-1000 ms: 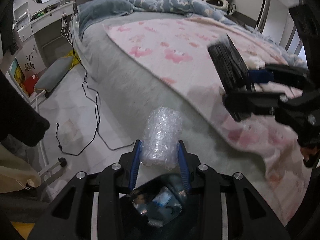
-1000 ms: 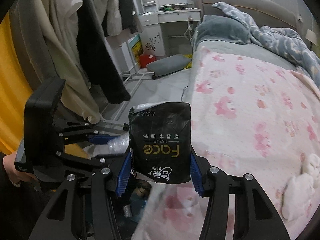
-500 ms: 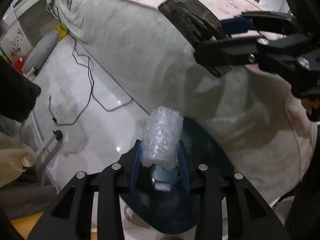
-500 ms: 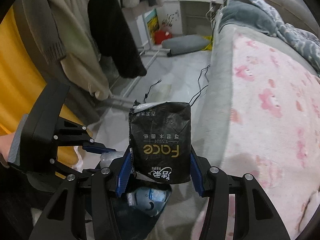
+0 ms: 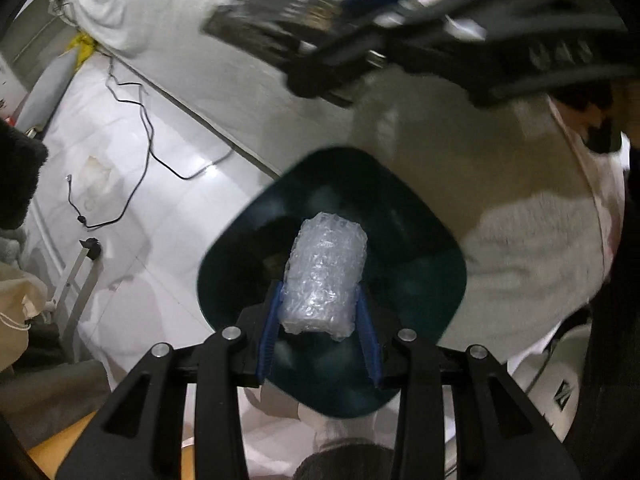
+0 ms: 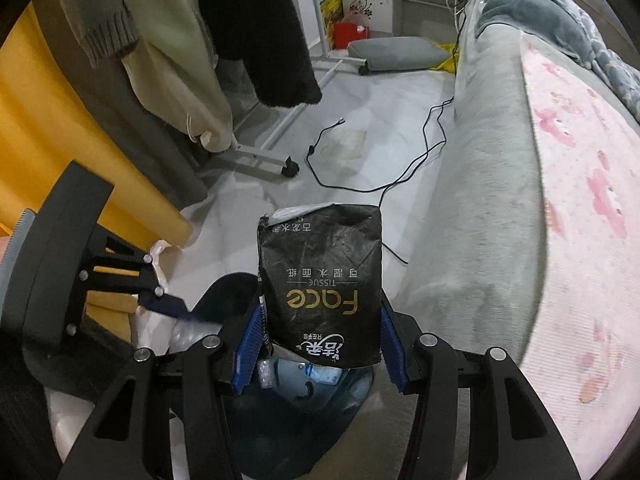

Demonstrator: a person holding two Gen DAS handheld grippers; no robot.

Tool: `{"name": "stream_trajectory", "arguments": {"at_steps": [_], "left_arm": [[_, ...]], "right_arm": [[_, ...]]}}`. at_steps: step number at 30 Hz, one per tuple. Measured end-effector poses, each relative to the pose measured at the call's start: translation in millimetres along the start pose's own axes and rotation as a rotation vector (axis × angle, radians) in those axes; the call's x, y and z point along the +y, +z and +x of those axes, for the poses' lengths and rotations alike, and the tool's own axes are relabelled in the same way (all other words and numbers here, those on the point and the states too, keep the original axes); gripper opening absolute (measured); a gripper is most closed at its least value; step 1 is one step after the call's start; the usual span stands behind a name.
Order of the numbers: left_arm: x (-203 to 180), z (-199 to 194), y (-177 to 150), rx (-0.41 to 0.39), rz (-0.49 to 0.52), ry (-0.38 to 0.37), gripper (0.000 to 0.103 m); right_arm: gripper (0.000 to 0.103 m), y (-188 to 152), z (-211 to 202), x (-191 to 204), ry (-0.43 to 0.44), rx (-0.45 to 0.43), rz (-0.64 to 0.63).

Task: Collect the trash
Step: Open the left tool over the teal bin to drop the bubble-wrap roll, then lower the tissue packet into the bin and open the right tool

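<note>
My left gripper [image 5: 320, 320] is shut on a roll of clear bubble wrap [image 5: 324, 276] and holds it right above the open dark teal trash bin [image 5: 420, 240]. My right gripper [image 6: 320, 344] is shut on a black "Face" tissue pack [image 6: 320, 280], also over the bin [image 6: 312, 412], where a blue-labelled bottle [image 6: 308, 376] lies inside. The tissue pack [image 5: 272, 16] shows blurred at the top of the left wrist view, and the left gripper [image 6: 164, 304] shows at the lower left of the right wrist view.
The bed with grey cover [image 6: 492, 184] and pink patterned blanket [image 6: 592, 208] runs along the right. A black cable [image 6: 400, 168] lies on the white floor. A clothes rack with hanging coats [image 6: 256, 32] and its wheeled base [image 6: 288, 168] stands at left. A yellow surface [image 6: 60, 120] is beside it.
Both grippers have tilted downward and moved over the bin. The bubble wrap now hangs directly over the bin's opening. Both grips are unchanged.
</note>
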State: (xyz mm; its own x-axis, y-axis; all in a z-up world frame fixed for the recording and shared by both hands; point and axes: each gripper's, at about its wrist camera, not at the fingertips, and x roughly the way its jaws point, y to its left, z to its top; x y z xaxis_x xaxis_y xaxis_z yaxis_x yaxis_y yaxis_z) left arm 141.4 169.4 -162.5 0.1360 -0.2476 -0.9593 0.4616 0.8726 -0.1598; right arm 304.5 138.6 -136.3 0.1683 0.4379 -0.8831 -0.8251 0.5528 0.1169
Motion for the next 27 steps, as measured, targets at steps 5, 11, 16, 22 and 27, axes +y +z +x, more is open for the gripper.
{"name": "stream_trajectory", "arguments": {"at_steps": [5, 11, 16, 22, 27], "left_arm": [[3, 8, -13, 0.066, 0.030, 0.007, 0.052], [3, -7, -22, 0.028, 0.013, 0.003, 0.074], [9, -16, -28, -0.003, -0.019, 0.028, 0.074], [28, -40, -28, -0.101, -0.117, 0.025, 0.074], [45, -64, -27, -0.190, -0.215, 0.052, 0.068]], "right_arm": [[0.053, -1, 12, 10, 0.013, 0.029, -0.019], [0.053, -4, 21, 19, 0.019, 0.072, -0.037], [0.053, -8, 32, 32, 0.022, 0.119, -0.076], [0.053, -19, 52, 45, 0.021, 0.205, -0.121], [0.053, -30, 69, 50, 0.016, 0.278, -0.149]]}}
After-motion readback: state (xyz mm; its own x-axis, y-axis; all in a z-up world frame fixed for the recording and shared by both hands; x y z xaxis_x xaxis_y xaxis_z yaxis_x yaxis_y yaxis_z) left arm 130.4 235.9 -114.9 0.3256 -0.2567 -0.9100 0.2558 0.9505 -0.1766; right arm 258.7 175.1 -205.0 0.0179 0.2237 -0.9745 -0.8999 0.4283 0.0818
